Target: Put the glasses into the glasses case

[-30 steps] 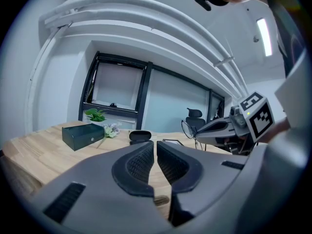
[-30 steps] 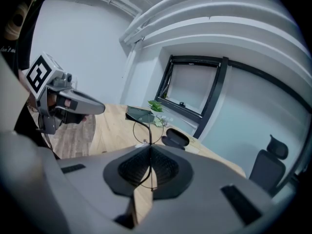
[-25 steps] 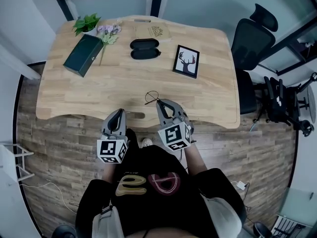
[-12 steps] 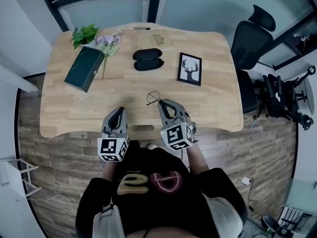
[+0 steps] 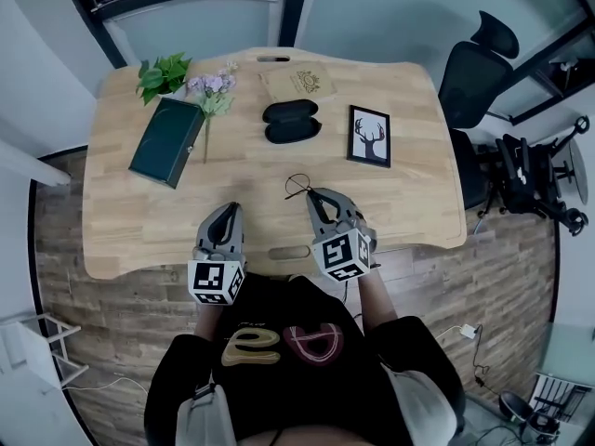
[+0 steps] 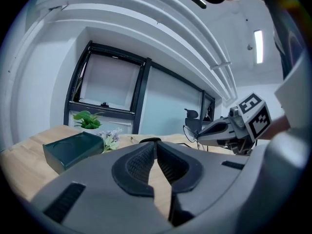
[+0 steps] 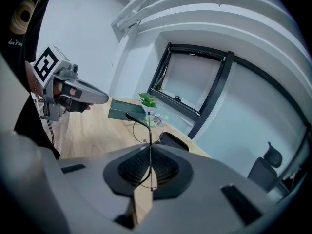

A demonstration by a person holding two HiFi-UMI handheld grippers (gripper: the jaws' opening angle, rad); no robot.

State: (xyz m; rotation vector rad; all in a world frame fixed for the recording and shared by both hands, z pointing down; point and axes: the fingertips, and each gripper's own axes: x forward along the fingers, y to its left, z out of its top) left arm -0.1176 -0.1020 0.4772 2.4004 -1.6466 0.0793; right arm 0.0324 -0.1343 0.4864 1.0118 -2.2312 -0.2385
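The black glasses case [image 5: 291, 121] lies open at the table's far middle; it also shows as the case [image 7: 173, 141] past my right jaws. My right gripper [image 5: 314, 193] is shut on the thin-framed glasses [image 5: 297, 186], held over the table's near part. In the right gripper view the wire frame of the glasses [image 7: 139, 126] sticks up from between the pads of the right gripper [image 7: 148, 150]. My left gripper [image 5: 230, 210] hovers to the left, level with the right one. Its pads meet at the tip of the left gripper [image 6: 156, 145] with nothing between them.
A dark green box [image 5: 167, 142] lies at the far left, with a potted plant [image 5: 163, 72] and flowers [image 5: 212, 91] behind it. A framed deer picture [image 5: 370, 137] lies right of the case, a wooden board [image 5: 297, 82] behind it. An office chair [image 5: 479, 72] stands off the table's right side.
Both grippers have moved forward from the table's near edge toward the case. The right one still holds the glasses.
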